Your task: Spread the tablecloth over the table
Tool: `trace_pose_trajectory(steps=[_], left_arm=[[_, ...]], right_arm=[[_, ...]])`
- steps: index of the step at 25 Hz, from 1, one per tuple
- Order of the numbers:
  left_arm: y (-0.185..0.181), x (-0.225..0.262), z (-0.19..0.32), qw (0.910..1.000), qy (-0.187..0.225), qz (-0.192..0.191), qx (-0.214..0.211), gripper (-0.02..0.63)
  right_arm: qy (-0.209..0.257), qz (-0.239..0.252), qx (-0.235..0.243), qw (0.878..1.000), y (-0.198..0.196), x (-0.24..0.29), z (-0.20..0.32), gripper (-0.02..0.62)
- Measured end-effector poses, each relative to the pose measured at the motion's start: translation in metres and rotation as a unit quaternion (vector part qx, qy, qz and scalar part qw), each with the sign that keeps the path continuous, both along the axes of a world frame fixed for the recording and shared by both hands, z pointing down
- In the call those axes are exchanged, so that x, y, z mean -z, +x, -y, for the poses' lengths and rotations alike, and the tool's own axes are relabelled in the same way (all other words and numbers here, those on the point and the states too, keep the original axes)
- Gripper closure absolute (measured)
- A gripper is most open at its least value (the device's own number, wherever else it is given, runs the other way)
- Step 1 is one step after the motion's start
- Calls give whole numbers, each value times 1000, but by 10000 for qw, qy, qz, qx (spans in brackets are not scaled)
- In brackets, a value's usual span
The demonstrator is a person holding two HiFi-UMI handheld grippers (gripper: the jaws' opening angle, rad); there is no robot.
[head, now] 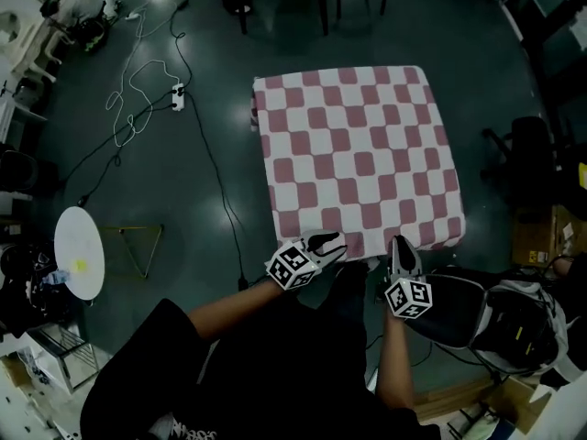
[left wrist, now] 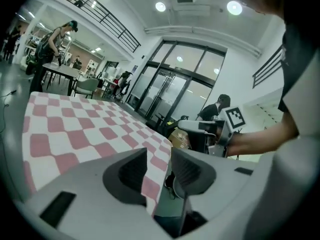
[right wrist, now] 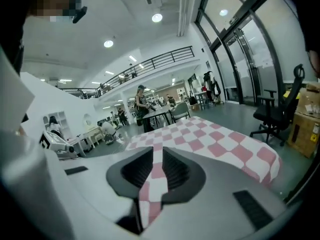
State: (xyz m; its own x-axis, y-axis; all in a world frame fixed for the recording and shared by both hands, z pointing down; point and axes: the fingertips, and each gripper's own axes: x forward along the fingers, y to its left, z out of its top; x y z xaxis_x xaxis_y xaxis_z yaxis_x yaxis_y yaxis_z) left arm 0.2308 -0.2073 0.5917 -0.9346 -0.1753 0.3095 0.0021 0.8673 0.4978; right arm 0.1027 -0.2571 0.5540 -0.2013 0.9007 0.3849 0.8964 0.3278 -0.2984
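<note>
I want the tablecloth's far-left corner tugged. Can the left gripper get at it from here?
Probably not: the left gripper sits at the tablecloth's near edge, its full length away from that corner.

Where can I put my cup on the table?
Anywhere on the tablecloth: the whole top is bare. Only the near edge is busy, where the left gripper and right gripper meet it.
</note>
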Motion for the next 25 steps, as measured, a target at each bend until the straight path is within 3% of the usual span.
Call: trace_pose_trajectory(steps=[3,5,8,14,20,25], left_arm=[[33,30,-16,9996,-187,118,187,562],[48,45,-26,9986,-310,111,406,583],[65,75,-36,9955,-460,337,761,588],[79,144,-51,9799,-1250,789,1340,588],[81,192,-20,9694,-1717,1269,1212,588],[86,203,12,9664,-1791,1415,1182,588]], right_arm=[[-66,133,-114,9998,46,27,-7,566],[-72,262,-100,9996,73,41,-16,578],[-17,598,17,9982,106,61,-28,578],[-298,1411,217,9893,144,119,-43,578],[-528,1505,83,9872,163,152,-34,578],[-495,1767,34,9830,178,159,-7,580]])
